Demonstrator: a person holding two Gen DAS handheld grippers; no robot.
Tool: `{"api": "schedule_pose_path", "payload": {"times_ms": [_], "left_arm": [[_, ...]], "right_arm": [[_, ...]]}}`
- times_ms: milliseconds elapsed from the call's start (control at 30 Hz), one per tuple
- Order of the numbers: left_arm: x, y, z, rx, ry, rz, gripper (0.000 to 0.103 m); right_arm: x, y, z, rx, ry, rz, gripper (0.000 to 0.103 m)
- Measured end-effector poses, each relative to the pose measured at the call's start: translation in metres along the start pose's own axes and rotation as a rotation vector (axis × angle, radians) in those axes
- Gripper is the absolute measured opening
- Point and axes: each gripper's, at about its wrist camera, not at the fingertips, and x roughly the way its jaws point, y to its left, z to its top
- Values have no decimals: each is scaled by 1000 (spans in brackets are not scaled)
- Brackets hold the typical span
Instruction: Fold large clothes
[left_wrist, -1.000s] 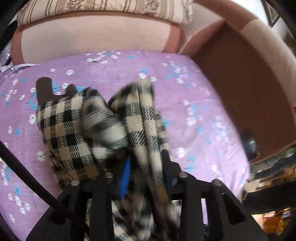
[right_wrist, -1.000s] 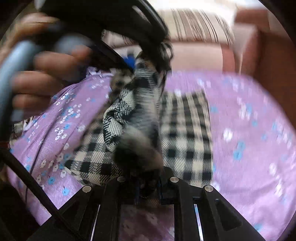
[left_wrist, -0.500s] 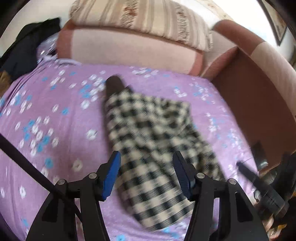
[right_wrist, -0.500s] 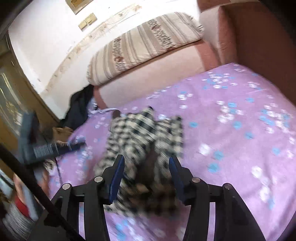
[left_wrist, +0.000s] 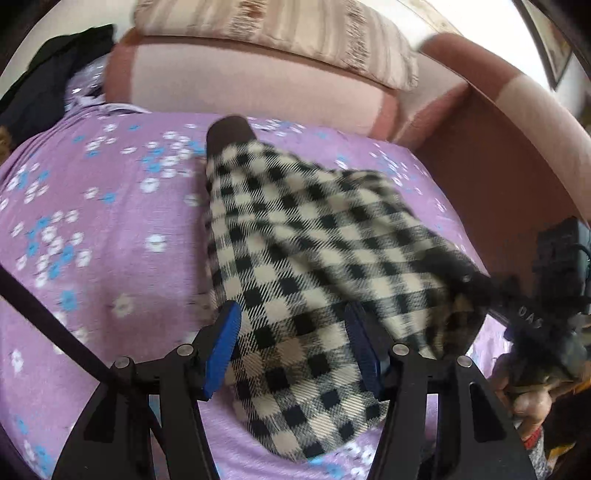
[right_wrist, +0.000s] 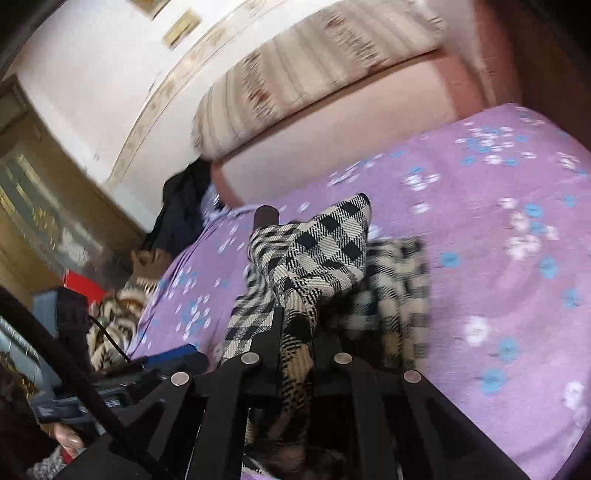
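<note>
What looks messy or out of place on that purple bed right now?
The checked garment lies skewed and rumpled across the flowered purple sheet, not squared up. One edge is bunched up in the right gripper, whose jaws have just closed on it. Dark clothes are heaped at the bed's far corner.

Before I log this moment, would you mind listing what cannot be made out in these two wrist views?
- Left wrist view: the right gripper at the checked garment's right corner is motion-blurred; its jaws are indistinct.
- Right wrist view: the garment's near end runs under the gripper frame, so where the fabric ends is hidden.
- Right wrist view: the left gripper is blurred and partly cut off by the frame.
- Both views: the dark clothing beyond the bedsheet is too small to identify.
</note>
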Motion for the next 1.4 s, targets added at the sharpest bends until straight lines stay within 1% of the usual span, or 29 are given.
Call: {"api": "schedule_pose_path", "payload": {"times_ms": [67, 167, 233, 267, 300, 367, 400, 433, 467, 533, 567, 600, 633, 667, 700, 733, 800, 867, 900, 933, 1000, 1067, 1133, 1167, 1200, 1267, 1300, 1333, 1400], "left_arm": [[18, -14, -6, 29, 26, -12, 58], [45, -31, -22, 114, 49, 64, 61], [57, -40, -34, 179, 41, 139, 63], [60, -43, -38, 205, 26, 161, 64], [61, -48, -43, 239, 10, 193, 65], [62, -52, -45, 265, 9, 218, 65], [63, -52, -44, 264, 14, 221, 65], [64, -52, -45, 259, 16, 219, 65], [64, -51, -45, 249, 17, 218, 65], [64, -50, -46, 245, 9, 225, 66], [63, -50, -47, 244, 4, 229, 66], [63, -48, -47, 242, 1, 231, 66], [59, -48, -48, 239, 4, 229, 66], [54, -47, -48, 232, 8, 224, 66], [42, -44, -47, 212, 14, 188, 66], [34, -41, -48, 192, 17, 153, 66], [12, -29, -46, 135, -6, 81, 66], [-2, -13, -42, 82, -38, 58, 69], [-4, -3, -38, 51, -45, 53, 74], [-1, 11, -31, 3, -42, 39, 74], [10, 29, -23, -65, -11, 6, 75], [29, 42, -12, -108, 47, -92, 80], [51, 46, -3, -106, 98, -157, 80], [61, 46, 0, -92, 113, -198, 81], [68, 44, 2, -86, 119, -199, 86], [78, 42, 4, -97, 122, -182, 86], [82, 38, 5, -83, 137, -164, 83], [82, 34, 6, -69, 137, -144, 78], [73, 32, 13, -57, 127, -140, 53]], "right_arm": [[-1, -17, -5, 27, 17, -57, 10], [16, -55, -23, 96, 124, -136, 12], [30, -72, -34, 108, 222, -179, 22], [29, -74, -33, 100, 229, -214, 29], [22, -74, -27, 101, 205, -231, 36], [5, -74, -14, 114, 121, -234, 36], [-9, -72, -3, 122, 38, -238, 36], [-18, -68, 9, 131, -38, -203, 36], [-22, -65, 15, 138, -63, -164, 36], [-11, -56, 29, 147, -59, -15, 36], [1, -52, 32, 143, -24, 48, 36], [30, -49, 33, 138, 82, 134, 36], [54, -52, 30, 144, 181, 139, 34], [68, -56, 28, 151, 227, 74, 30], [82, -66, 22, 156, 260, -97, 12], [85, -73, 21, 152, 257, -170, 0], [70, -75, 27, 151, 196, -210, 0], [43, -69, 35, 88, 88, -327, 28], [35, -67, 36, 75, 48, -338, 71], [28, -67, 36, 76, 18, -297, 85], [33, -76, 31, 135, 61, -131, 85], [53, -85, 26, 180, 147, -62, 85], [80, -88, 20, 159, 225, -104, 85], [86, -87, 20, 151, 235, -110, 85], [95, -86, 20, 132, 239, -91, 85], [102, -80, 21, 96, 242, -34, 60], [113, -76, 20, 99, 274, 12, 51], [119, -73, 20, 98, 271, 16, 41], [132, -67, 25, 127, 267, 51, 31]]}}
